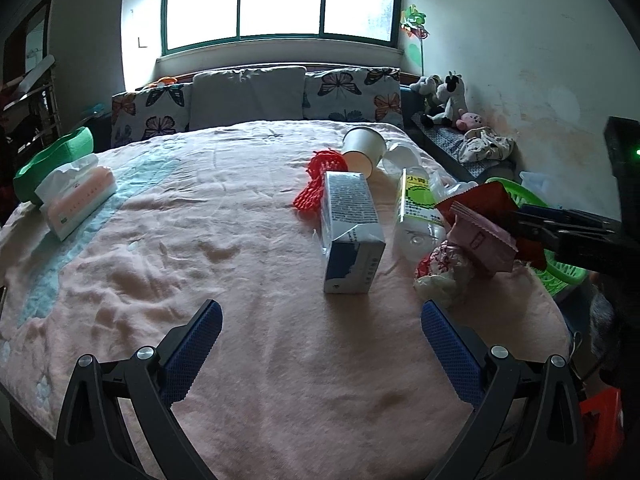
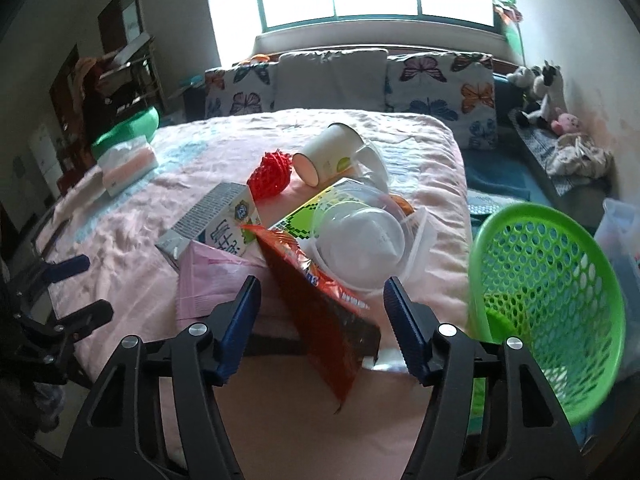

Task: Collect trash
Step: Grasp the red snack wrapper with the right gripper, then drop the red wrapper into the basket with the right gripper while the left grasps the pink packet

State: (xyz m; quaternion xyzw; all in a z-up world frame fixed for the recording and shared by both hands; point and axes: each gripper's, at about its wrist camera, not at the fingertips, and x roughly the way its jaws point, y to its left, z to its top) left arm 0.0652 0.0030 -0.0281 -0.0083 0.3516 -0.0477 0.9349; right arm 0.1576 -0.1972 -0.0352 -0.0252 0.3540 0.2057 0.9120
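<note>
Bed (image 1: 248,264) bears uncollected trash | green basket (image 2: 560,280) off right edge, nearly empty | left gripper (image 1: 320,344) jaws wide, empty | right gripper (image 2: 320,312) jaws half-open around red wrapper (image 2: 320,304), contact unclear.

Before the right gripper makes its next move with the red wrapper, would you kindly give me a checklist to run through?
1. Red wrapper between the right gripper's jaws: ok.
2. Pads pressing on the wrapper: not ok; a gap shows on each side.
3. Pink packet clear of the jaws: cannot tell; it overlaps one finger from outside.
4. Green basket close by, mouth facing the gripper: ok; it sits tilted beside the bed.
5. Left gripper out of the way: ok; open, empty, over the blanket.
</note>
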